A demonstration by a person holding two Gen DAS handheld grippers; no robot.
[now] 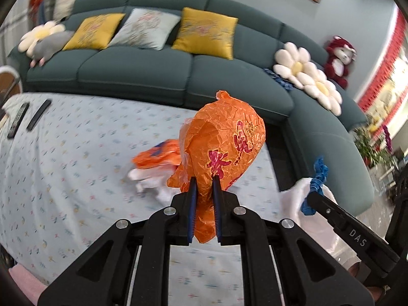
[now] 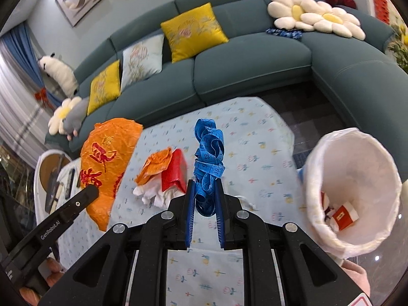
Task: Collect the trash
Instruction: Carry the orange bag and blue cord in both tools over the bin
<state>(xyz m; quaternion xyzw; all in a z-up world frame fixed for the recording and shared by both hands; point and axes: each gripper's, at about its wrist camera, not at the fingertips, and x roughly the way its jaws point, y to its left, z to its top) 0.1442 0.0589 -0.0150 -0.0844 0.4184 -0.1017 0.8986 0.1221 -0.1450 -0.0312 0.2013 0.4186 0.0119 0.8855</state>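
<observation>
My left gripper (image 1: 204,177) is shut on a crumpled orange plastic bag (image 1: 224,140) with red characters, held up above the table; the same orange bag (image 2: 107,163) shows at the left of the right wrist view. My right gripper (image 2: 205,181) is shut on a bunched blue measuring tape (image 2: 209,158), also seen as a blue tape (image 1: 316,181) at the right of the left wrist view. On the patterned tablecloth (image 2: 255,140) lie an orange wrapper (image 2: 155,165), a red packet (image 2: 176,170) and white tissue (image 2: 153,193). A white-lined trash bin (image 2: 354,186) stands at the right.
A teal corner sofa (image 1: 132,68) with yellow and pale cushions curves behind the table. Two remotes (image 1: 28,117) lie at the table's far left. Flower cushions (image 2: 313,17) and a red plush toy (image 1: 339,58) sit on the sofa. The bin holds a red-and-white carton (image 2: 344,214).
</observation>
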